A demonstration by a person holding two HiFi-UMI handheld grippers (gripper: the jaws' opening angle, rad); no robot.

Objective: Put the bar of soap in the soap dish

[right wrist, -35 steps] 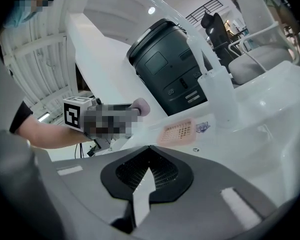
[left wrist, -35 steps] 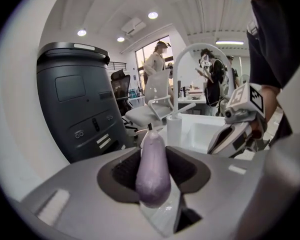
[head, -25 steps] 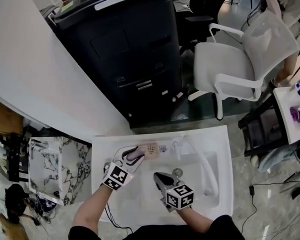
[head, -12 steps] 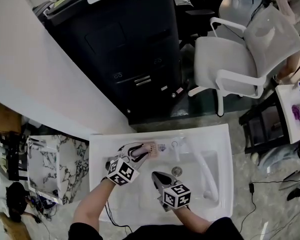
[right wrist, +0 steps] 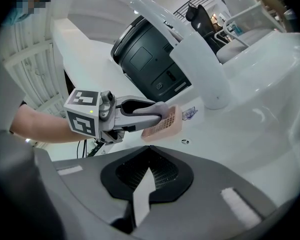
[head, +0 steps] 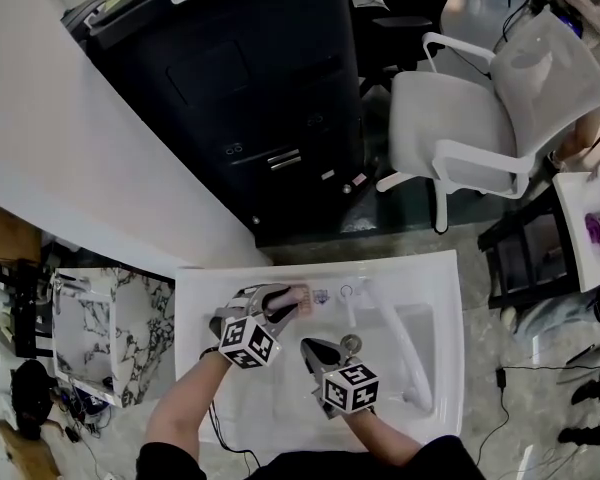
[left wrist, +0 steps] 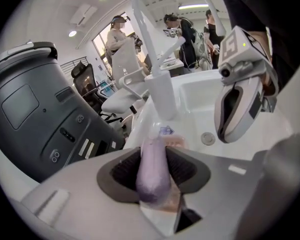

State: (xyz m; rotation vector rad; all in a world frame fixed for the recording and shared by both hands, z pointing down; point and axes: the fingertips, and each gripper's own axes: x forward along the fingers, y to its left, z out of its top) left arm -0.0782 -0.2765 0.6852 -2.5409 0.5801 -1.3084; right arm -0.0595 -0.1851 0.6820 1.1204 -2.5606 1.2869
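Left gripper view, nearest first: the left gripper (left wrist: 155,158) is clamped on the lavender bar of soap (left wrist: 152,174), which stands between the two dark pads with its long axis running straight out along the jaws, rounded end toward the camera. Just past the bar's far end, and a little lower, lies the pink soap dish (left wrist: 176,143) on the ledge of the white sink (left wrist: 195,115), close beside the base of the faucet (left wrist: 160,91). So the dish is dead ahead of the fingers and below them, and the bar already points into it. This hand is plainly the nearer one. From the right gripper view the bar's tip hangs over the dish's gridded floor, and the dish looks tipped toward that camera. Whether soap and dish touch I cannot tell. My reading is that the next move is a short lowering along the bar's own line, then letting go.

The dish's grid shows bare wherever the bar does not cover it. The basin shows only its drain (left wrist: 207,138).

The right gripper (right wrist: 149,170) hangs over the basin, apart from the dish, its jaws drawn together with nothing between them.

Farther off stand a large black machine (left wrist: 30,119) behind the sink and a white office chair (head: 480,118)
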